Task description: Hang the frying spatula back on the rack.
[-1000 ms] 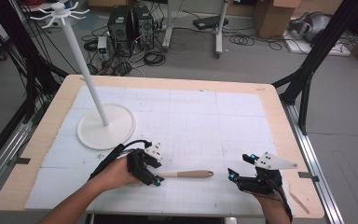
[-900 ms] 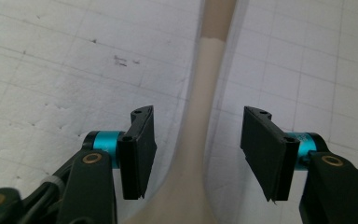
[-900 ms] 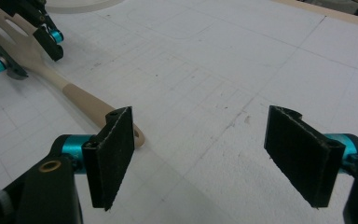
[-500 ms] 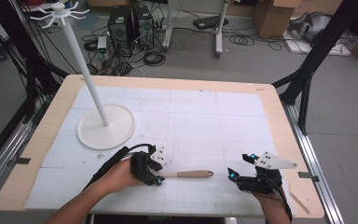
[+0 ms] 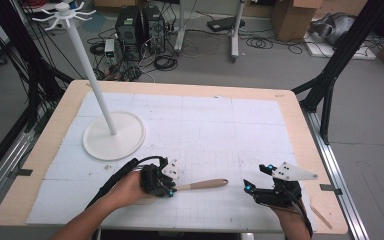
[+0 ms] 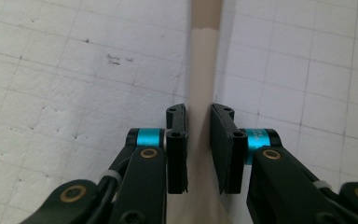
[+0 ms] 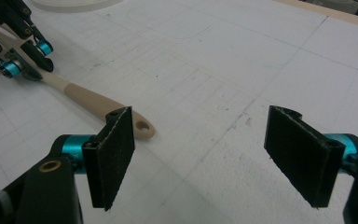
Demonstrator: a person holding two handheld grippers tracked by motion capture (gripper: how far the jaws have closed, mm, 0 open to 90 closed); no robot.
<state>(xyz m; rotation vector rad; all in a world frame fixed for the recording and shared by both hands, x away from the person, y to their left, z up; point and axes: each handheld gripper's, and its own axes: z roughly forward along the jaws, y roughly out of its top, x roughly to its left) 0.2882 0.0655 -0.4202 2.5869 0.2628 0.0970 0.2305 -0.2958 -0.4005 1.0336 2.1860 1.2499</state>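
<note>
A utensil (image 5: 205,184) with a wooden handle and a pale neck lies on the white gridded mat near the table's front edge, its handle pointing right. My left gripper (image 5: 169,189) is at its neck. In the left gripper view the jaws (image 6: 198,149) have just been closing, and their pads now sit against both sides of the pale neck (image 6: 204,70). My right gripper (image 5: 255,178) rests to the right of the handle's end, open and holding nothing. In the right gripper view its jaws (image 7: 205,158) stand wide apart, with the handle's holed end (image 7: 102,106) just beyond the left pad.
A white stand with a round base (image 5: 114,135), a tall pole and hooks at its top rises at the back left of the mat. The wooden table rim (image 5: 305,125) frames the mat. Beyond the table are black frame legs, cables and boxes on the floor.
The left gripper's jaws have closed in on the utensil's neck. The left hand has shifted slightly. The right gripper has stayed still.
</note>
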